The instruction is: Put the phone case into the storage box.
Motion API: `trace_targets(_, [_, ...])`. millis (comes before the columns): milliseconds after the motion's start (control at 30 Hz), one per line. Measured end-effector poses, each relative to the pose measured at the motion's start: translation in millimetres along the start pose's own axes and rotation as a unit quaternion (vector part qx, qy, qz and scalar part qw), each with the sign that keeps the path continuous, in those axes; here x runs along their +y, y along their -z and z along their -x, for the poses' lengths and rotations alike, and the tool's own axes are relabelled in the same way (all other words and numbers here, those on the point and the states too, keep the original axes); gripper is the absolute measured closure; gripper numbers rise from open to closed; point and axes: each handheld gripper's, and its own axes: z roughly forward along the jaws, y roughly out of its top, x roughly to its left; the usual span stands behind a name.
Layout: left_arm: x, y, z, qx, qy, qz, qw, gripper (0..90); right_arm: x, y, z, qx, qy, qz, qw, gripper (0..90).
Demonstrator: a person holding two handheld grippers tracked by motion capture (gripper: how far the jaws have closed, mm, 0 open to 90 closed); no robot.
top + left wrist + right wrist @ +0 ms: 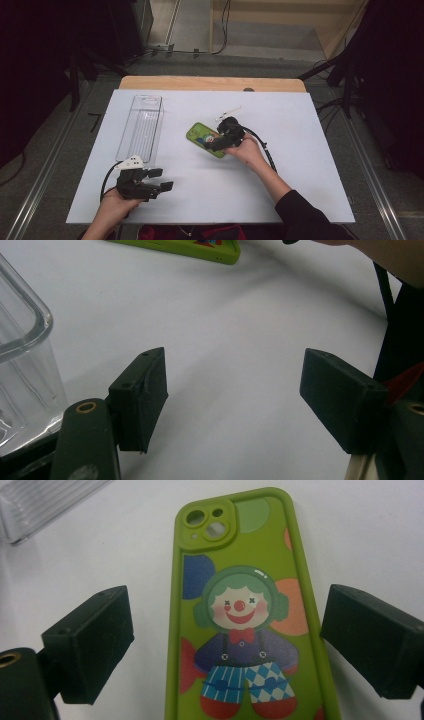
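Phone case: the green phone case (205,139) is lying flat on the white worktop (280,170), a little to the 1 o'clock side of the centre. In the right gripper view a clown figure is showing on it, and the camera cut-out is pointing toward 12 o'clock.
Right gripper: the right gripper (218,144) is hovering over the 4 o'clock end of the case. Its jaws are standing released, one on each side of the case, and the pads are not touching it.
Right hand: the right hand (248,151) is holding that gripper from the 4 o'clock side, with the dark sleeve coming in from the bottom edge.
Left gripper: the left gripper (161,179) is resting near the 7 o'clock corner of the worktop. Its jaws are standing released with only bare worktop between them.
Clear box: the clear box (142,125) is standing at about 10 o'clock from the centre, well apart from the case and just beside the left gripper.
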Motion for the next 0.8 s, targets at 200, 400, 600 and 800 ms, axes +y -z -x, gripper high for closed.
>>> trace_targets(200, [0.0,-0.1,-0.1,0.0,-0.001,0.0,1.0,27.7,-1.5,-4.9,0.8,-0.007,0.005,-0.009,0.9999,5.1])
trace_targets(400, [0.0,0.0,-0.1,0.0,-0.001,0.0,1.0,27.7,-2.7,-9.9,-1.2,-0.015,0.02,-0.025,0.9994,5.0])
trace_targets(600, [0.0,-0.2,0.0,0.0,-0.001,0.0,1.0,27.7,-3.0,-12.1,-4.4,-0.029,0.033,-0.03,0.9986,5.0])
trace_targets(800, [0.0,-0.6,0.3,-0.001,-0.001,0.001,1.0,27.6,-3.5,-13.4,-6.4,-0.038,0.04,-0.03,0.998,5.5])
